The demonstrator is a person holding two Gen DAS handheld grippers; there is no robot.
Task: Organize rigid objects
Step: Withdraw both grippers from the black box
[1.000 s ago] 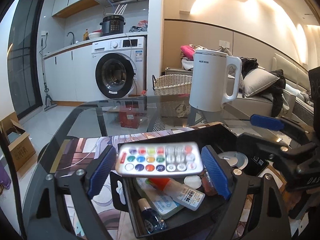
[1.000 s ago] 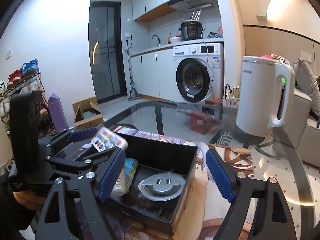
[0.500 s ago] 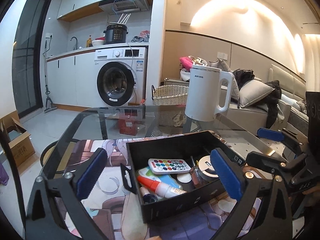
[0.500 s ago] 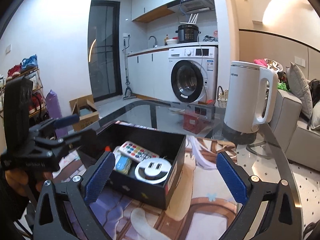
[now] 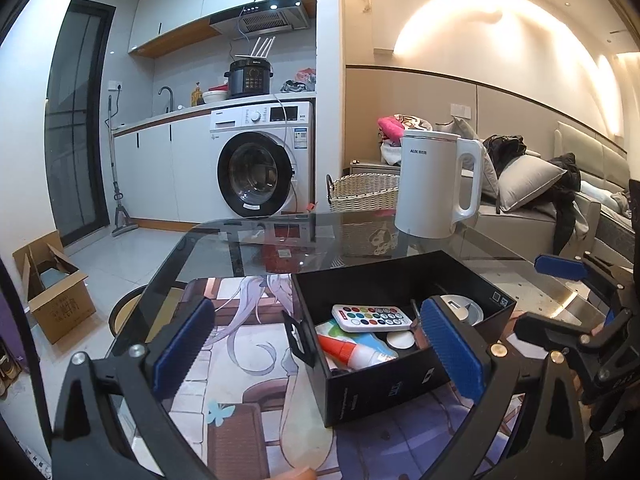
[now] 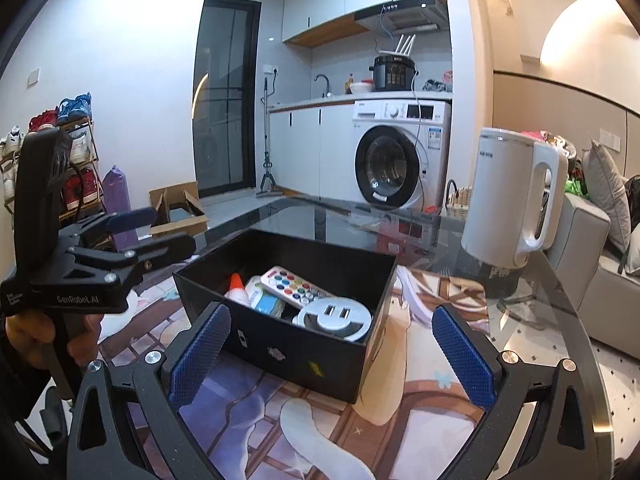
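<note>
Both blue-padded grippers, left gripper [image 5: 316, 354] and right gripper [image 6: 330, 354], stand released and empty before the open black cardboard box [image 6: 304, 354] on the glass table [image 6: 560, 300], where the white remote with coloured buttons [image 5: 370, 317] lies inside.

2 near wrist views, sharing black box [image 5: 400, 384]

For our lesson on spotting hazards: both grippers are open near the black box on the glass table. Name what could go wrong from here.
1. The remote lies loosely on top of the glue bottle and other items in the black box; a nudge might tip it askew.
2. The white kettle stands near the edge of the glass table; a wide swing of the right gripper could knock it.
3. The left gripper straddles the box wall and may shove it.
</note>
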